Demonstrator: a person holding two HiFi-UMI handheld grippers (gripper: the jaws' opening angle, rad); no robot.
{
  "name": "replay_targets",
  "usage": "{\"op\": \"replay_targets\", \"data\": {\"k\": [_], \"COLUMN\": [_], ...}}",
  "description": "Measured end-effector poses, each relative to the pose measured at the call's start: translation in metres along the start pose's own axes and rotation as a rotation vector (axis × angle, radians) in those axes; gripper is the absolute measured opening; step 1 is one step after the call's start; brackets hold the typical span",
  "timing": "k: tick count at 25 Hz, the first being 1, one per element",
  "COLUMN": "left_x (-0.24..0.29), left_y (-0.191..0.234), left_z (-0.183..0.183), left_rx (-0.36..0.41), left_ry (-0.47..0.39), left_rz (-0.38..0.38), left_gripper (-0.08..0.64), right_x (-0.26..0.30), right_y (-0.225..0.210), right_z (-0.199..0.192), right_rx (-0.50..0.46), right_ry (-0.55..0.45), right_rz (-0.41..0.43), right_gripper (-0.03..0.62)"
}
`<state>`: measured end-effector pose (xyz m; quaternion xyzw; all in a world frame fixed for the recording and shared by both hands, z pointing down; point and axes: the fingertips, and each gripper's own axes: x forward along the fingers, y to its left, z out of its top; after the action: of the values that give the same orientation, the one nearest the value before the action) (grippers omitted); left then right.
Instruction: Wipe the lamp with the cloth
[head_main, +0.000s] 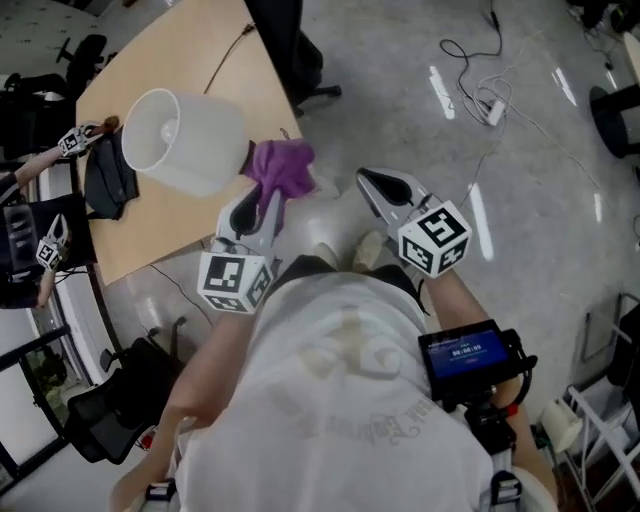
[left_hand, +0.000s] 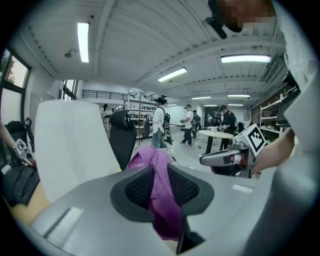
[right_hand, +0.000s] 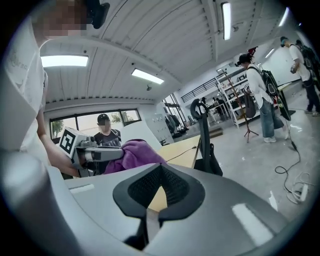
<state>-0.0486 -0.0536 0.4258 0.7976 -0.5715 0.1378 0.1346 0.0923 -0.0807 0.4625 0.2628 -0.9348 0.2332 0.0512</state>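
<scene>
- Purple cloth (head_main: 283, 168) is pinched in the left gripper (head_main: 258, 205). The jaws are nearly closed on it and press it from both sides.
- Part of the cloth sticks out past the jaw tips in a soft bunch, and part hangs down behind them.
- From above, the cloth is at 1 o'clock from the left gripper.
- White lamp (head_main: 185, 140) sits on the wooden bench (head_main: 190, 60), at 10 o'clock from the left gripper.
- The cloth is just beside the lamp's near edge. I cannot tell if they touch.
- At 3 o'clock from the cloth is the right gripper (head_main: 368, 182), over the grey floor (head_main: 450, 150). Its jaw tips are together and it holds nothing.
- A black bag (head_main: 108, 180) lies on the bench at 8 o'clock from the lamp.
- White cables (head_main: 480, 95) lie on the floor, well apart from the bench.
</scene>
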Motion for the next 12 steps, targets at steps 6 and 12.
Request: {"op": "replay_targets", "data": {"k": [6,12], "left_x": [-0.050,-0.077], "left_y": [0.013,0.052], "left_z": [0.054,0.121], "left_rx": [0.175,0.367], "left_ry": [-0.045,-0.069], "left_rz": [0.144,0.331], "left_gripper": [0.083,0.083], "right_x": [0.002,0.010], "right_y": [0.021,0.030], "right_z": [-0.003,0.001], "right_rx": [-0.013,-0.014], "right_ry": [-0.001,0.001], "right_rz": [0.061,0.079], "right_gripper": [0.014,0.014]}}
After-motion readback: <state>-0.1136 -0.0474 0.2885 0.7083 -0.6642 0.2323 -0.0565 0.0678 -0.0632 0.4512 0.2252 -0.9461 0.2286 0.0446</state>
